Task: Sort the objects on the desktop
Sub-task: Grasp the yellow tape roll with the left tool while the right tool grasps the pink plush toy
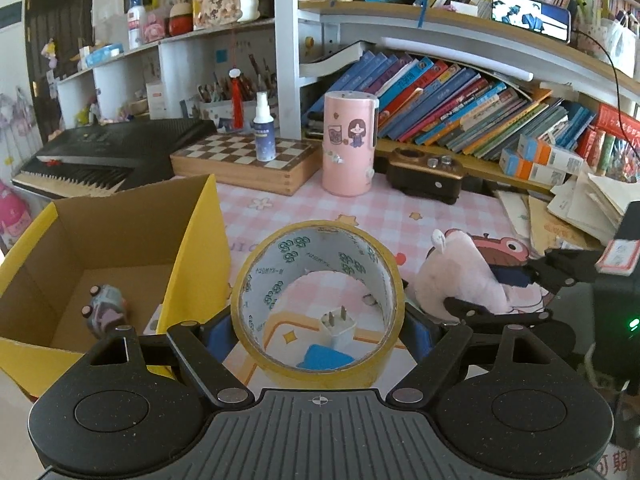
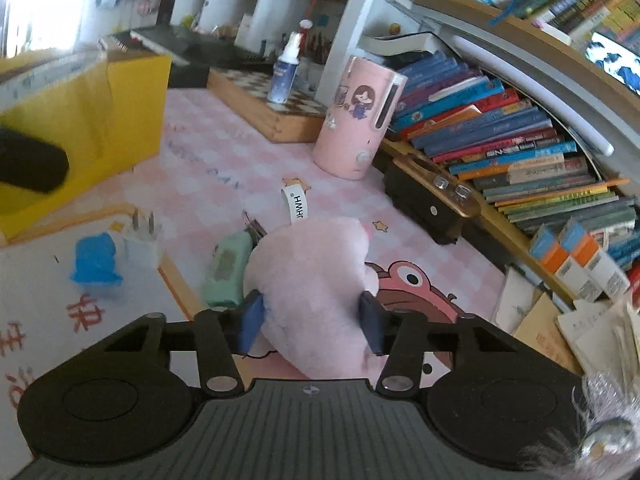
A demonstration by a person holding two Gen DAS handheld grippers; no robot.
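My left gripper (image 1: 318, 332) is shut on a roll of yellow tape (image 1: 320, 234), held upright above the pink checked mat (image 1: 360, 208). Left of it stands an open yellow cardboard box (image 1: 200, 240) with a small toy car (image 1: 105, 308) inside. Through the roll's hole I see a white plug (image 1: 338, 326) and a blue item (image 1: 326, 356) on the mat. My right gripper (image 2: 312, 320) has its blue pads (image 2: 252, 320) pressed on both sides of a pink plush toy (image 2: 312, 272) lying on the mat. A mint-green item (image 2: 226, 272) lies just left of the plush.
A pink canister (image 1: 350, 144), a chessboard box (image 1: 244, 160) with a spray bottle (image 1: 263, 132), and a black case (image 1: 428, 176) line the back. Leaning books (image 1: 460, 108) fill the shelf behind. A keyboard (image 1: 100, 160) sits behind the box, and loose papers (image 2: 560, 328) pile up at the right.
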